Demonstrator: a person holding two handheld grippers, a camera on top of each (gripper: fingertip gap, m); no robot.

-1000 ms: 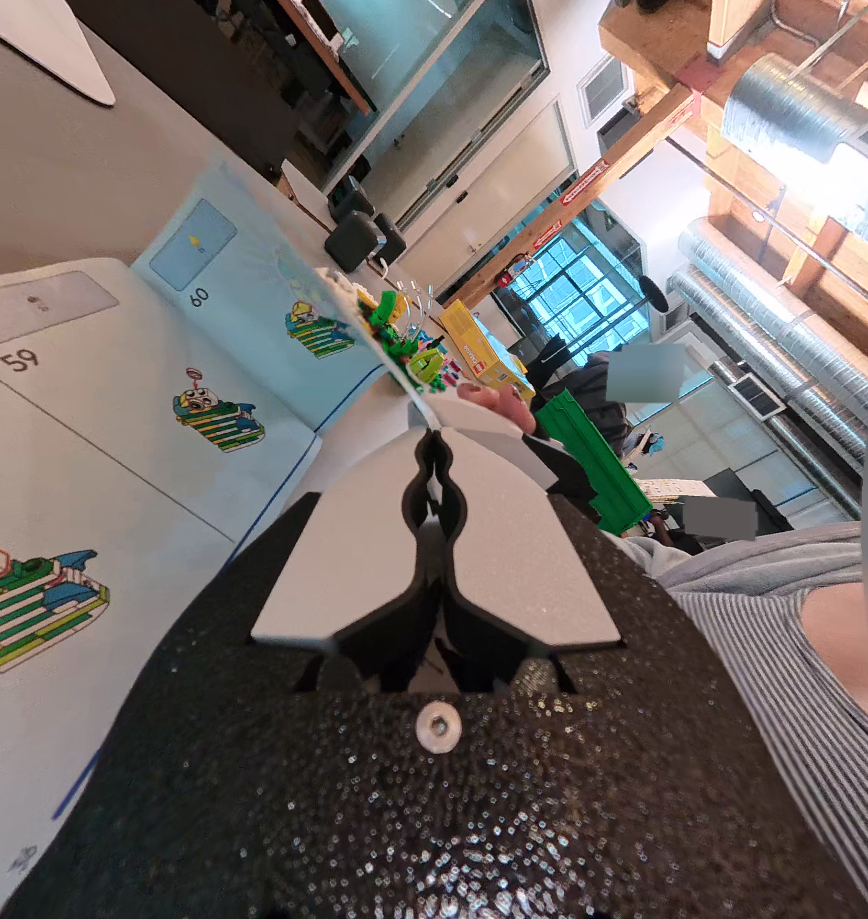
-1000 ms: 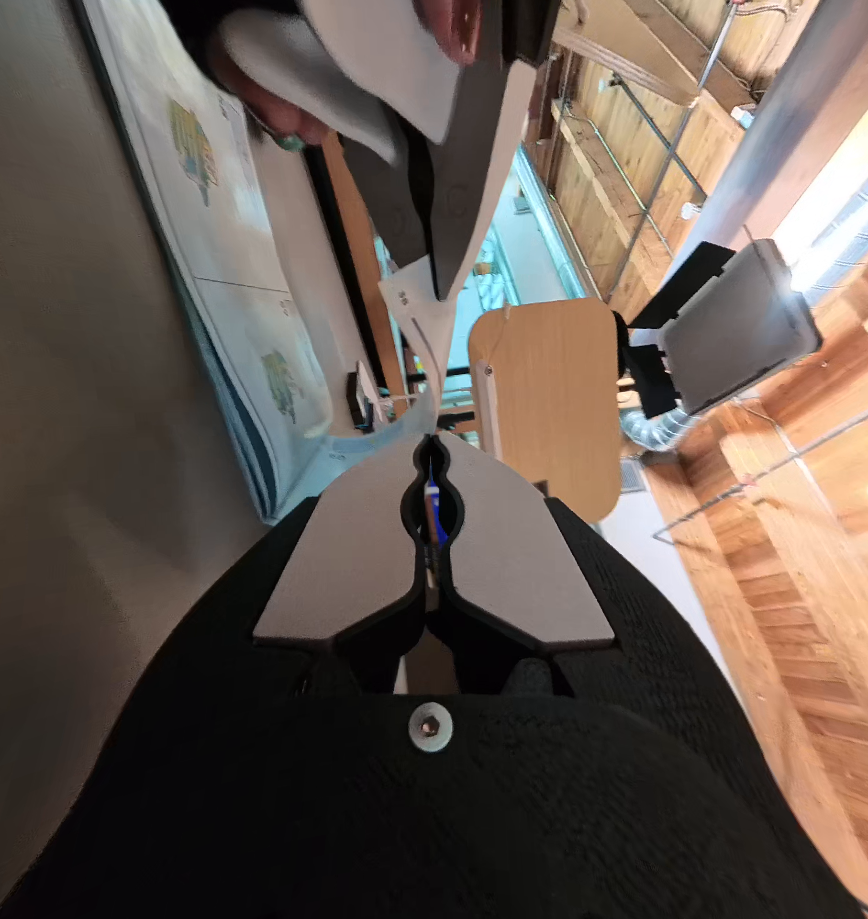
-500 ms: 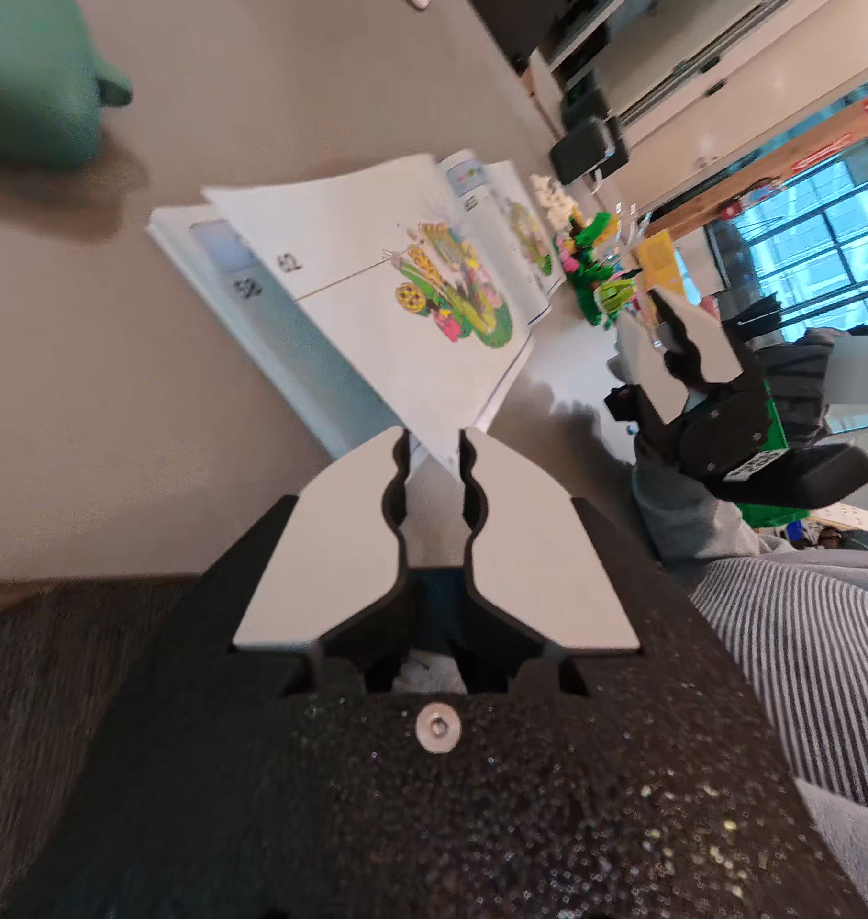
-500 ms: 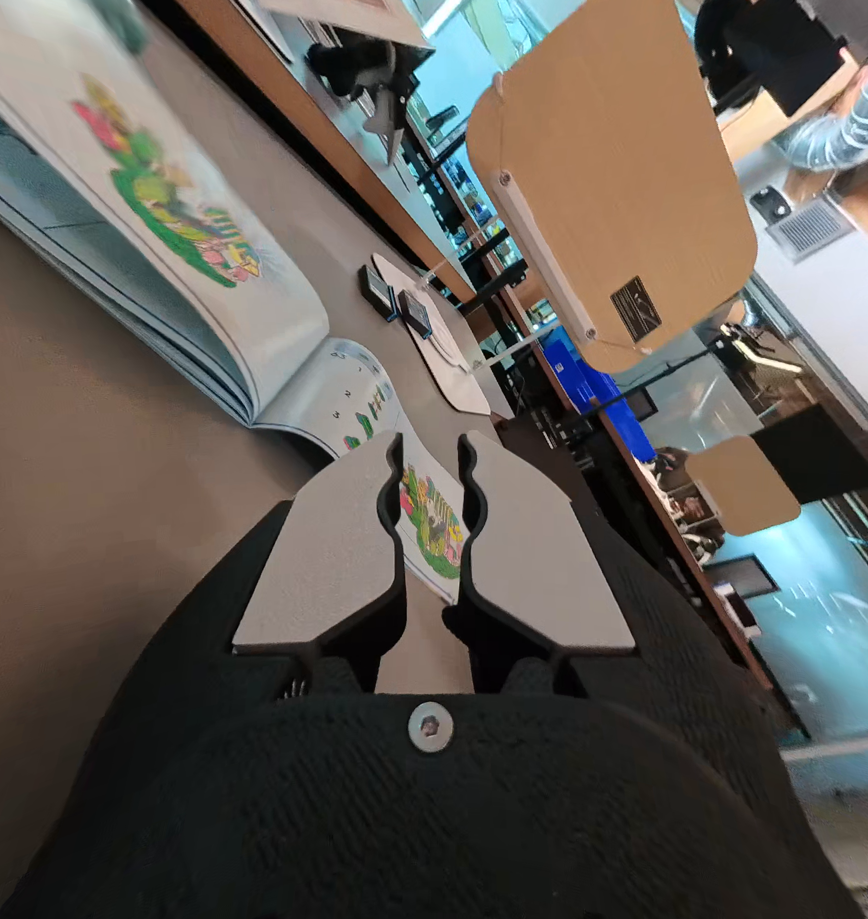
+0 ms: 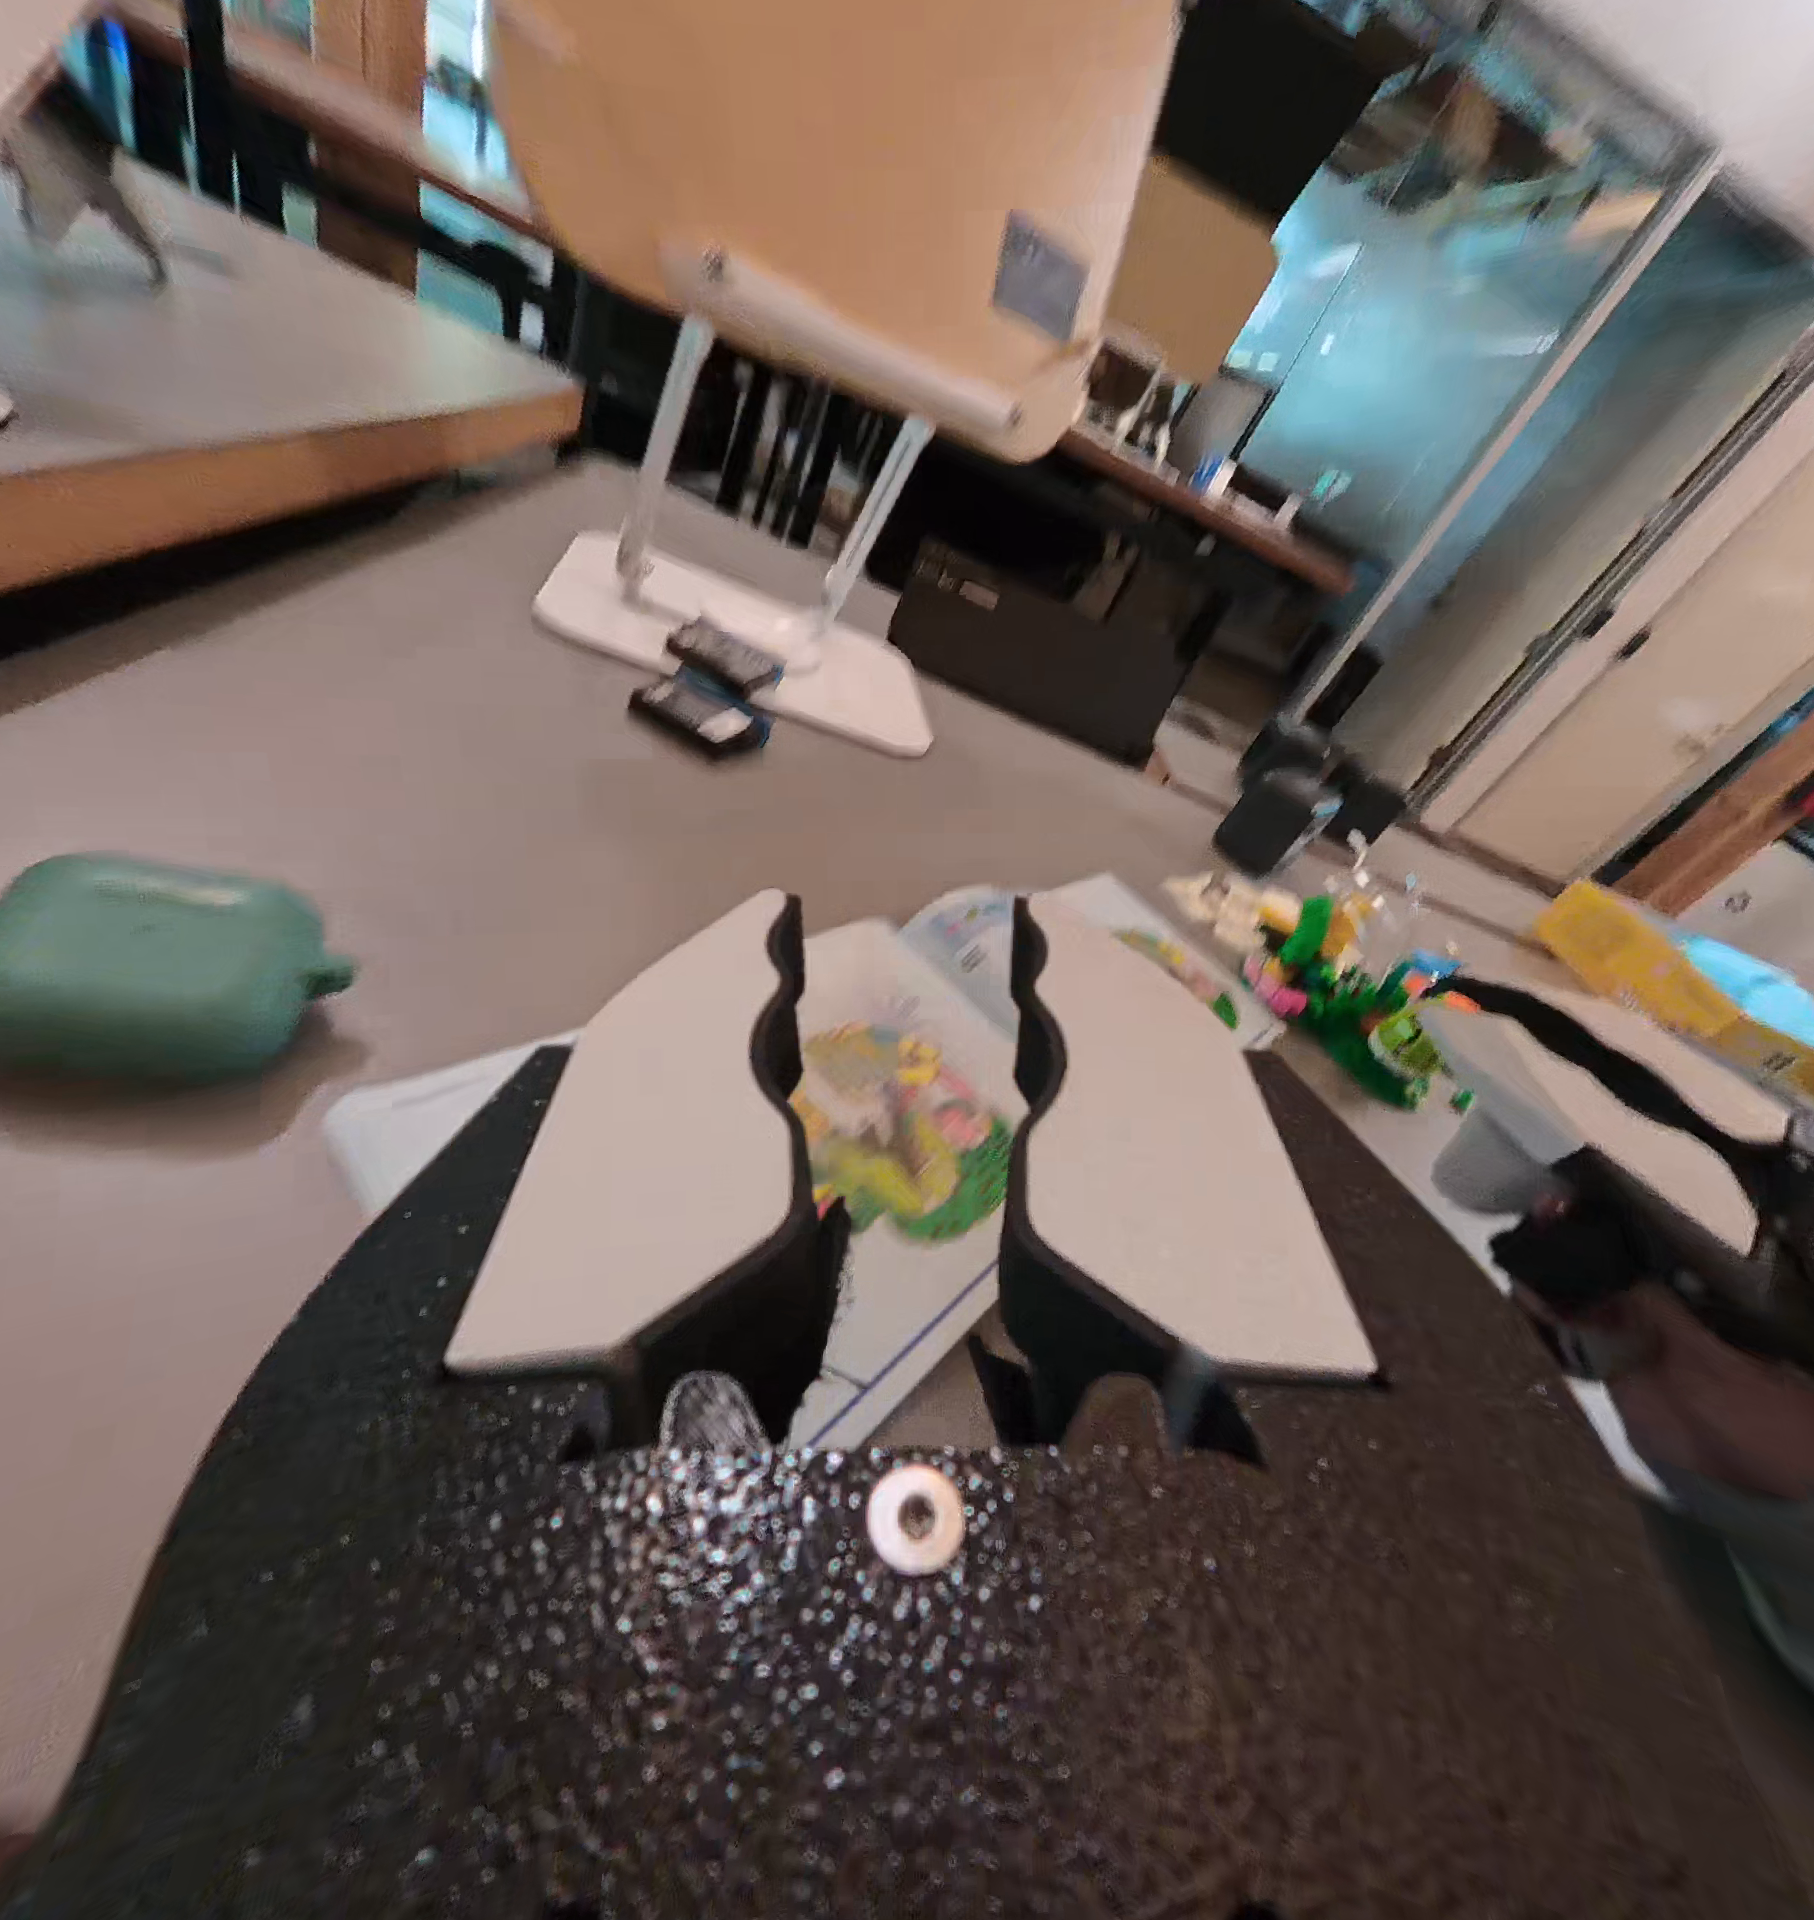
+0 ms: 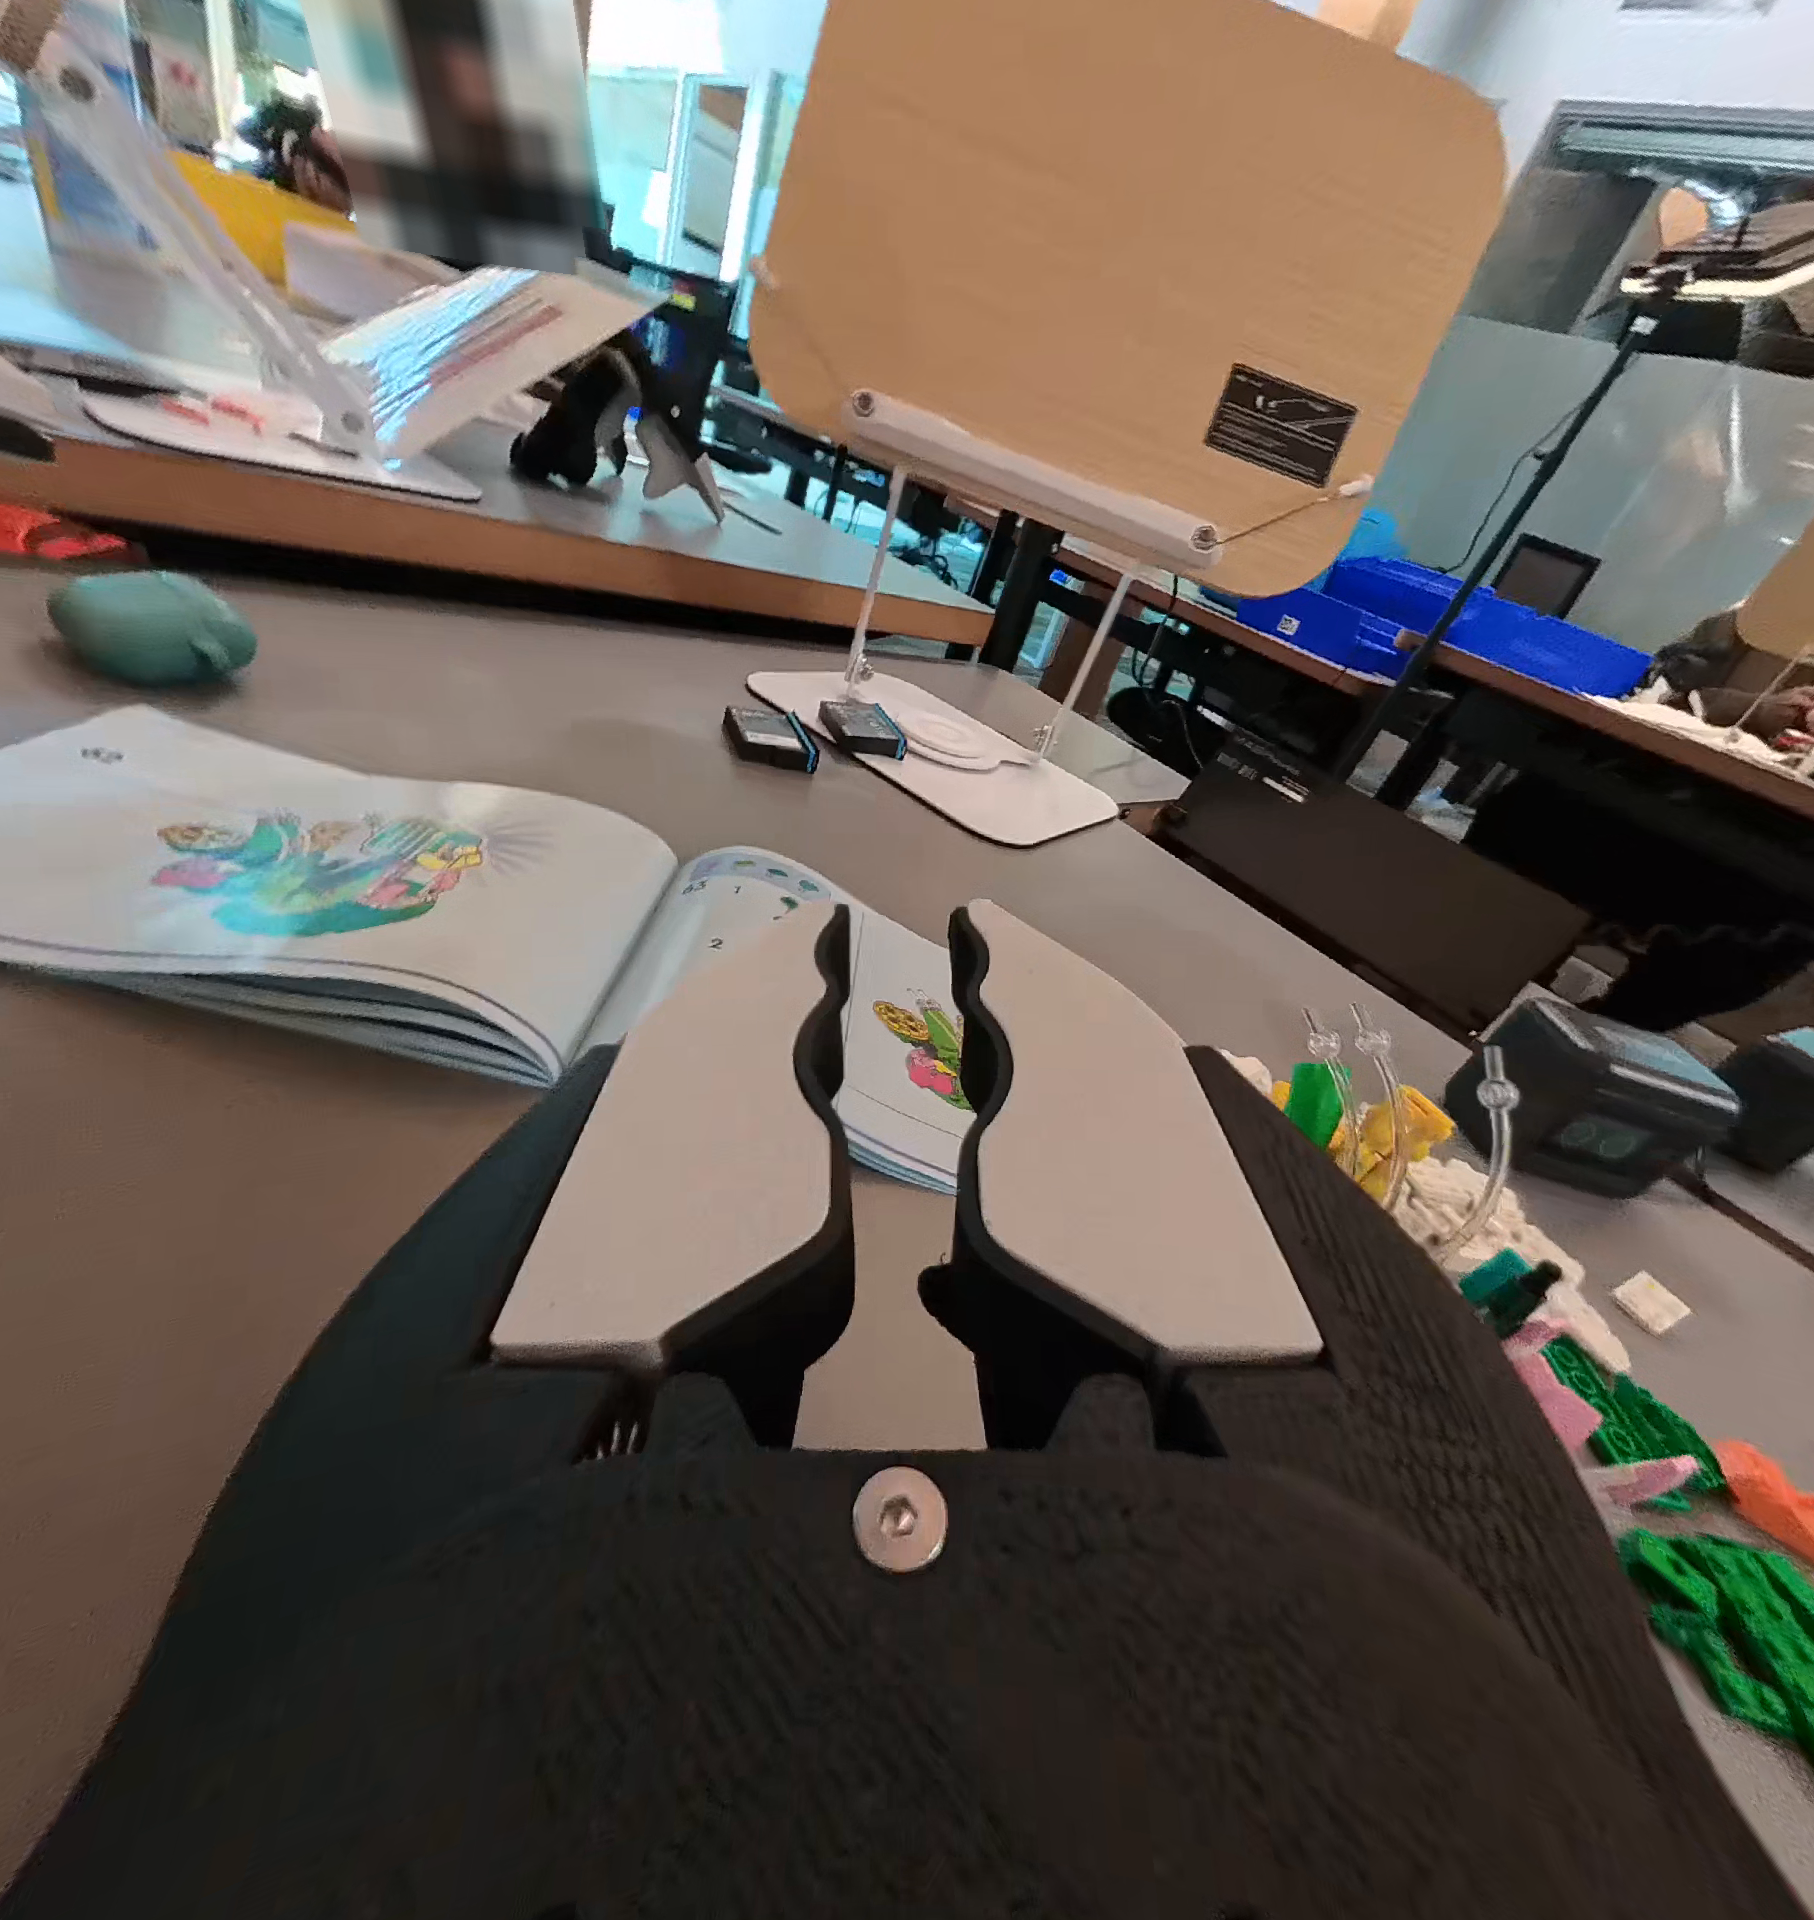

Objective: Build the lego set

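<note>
A grey table (image 6: 259,1195) in an open workshop carries an open instruction booklet (image 6: 342,914) with printed drawings and page numbers. To its right lie loose lego pieces (image 6: 1734,1621), green, pink and orange, in no container. A green case (image 5: 134,966) sits at the far left. The left gripper (image 5: 908,914) and the right gripper (image 6: 898,920) both have the jaws spread and hold nothing above the booklet.
</note>
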